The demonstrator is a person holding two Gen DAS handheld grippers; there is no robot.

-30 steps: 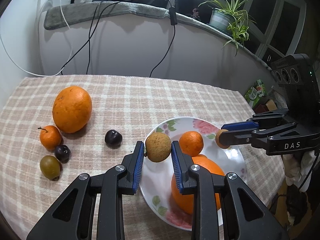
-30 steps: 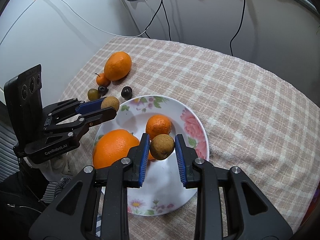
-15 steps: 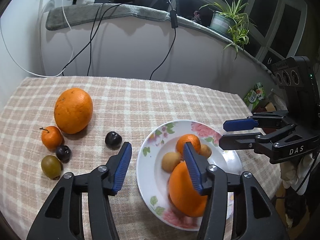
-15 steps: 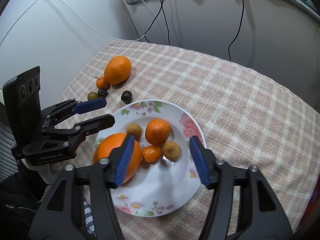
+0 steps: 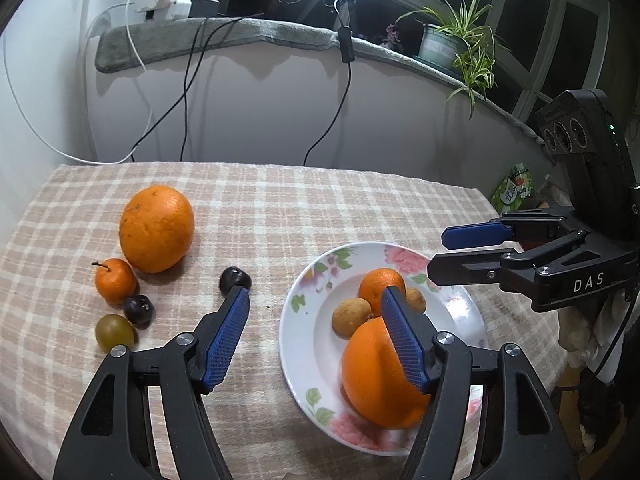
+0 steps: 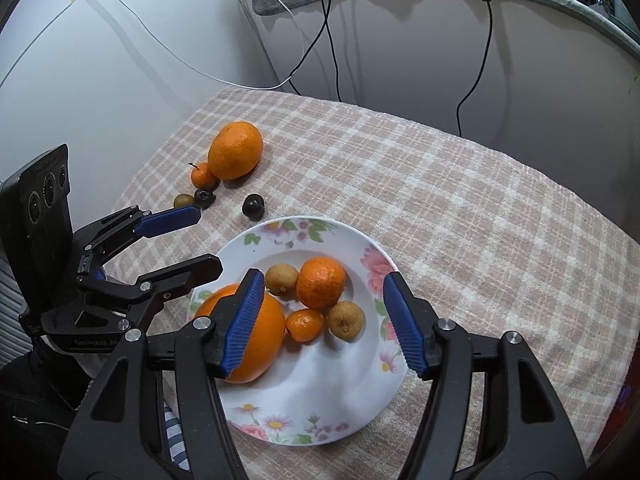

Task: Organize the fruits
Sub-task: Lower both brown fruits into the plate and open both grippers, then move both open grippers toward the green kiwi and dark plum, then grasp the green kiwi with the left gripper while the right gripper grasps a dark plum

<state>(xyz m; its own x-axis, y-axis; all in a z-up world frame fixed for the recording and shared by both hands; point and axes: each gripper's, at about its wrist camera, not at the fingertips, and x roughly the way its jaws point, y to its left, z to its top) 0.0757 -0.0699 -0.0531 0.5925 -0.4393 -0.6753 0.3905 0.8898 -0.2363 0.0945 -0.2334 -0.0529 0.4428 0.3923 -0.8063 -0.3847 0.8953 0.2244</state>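
My left tool (image 5: 314,316) has just been spreading its jaws, nothing between them; my right tool (image 6: 324,318) hangs released too. Below, the plate (image 6: 352,396) holds five fruits. Farther out, five more fruits (image 5: 157,228) lie on the desk (image 5: 300,208).

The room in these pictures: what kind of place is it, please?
Probably a home, perhaps a dining corner by a window. A table under a checked tablecloth holds a floral plate of fruit, and a potted plant stands on the window ledge, with charger cables hanging from it.
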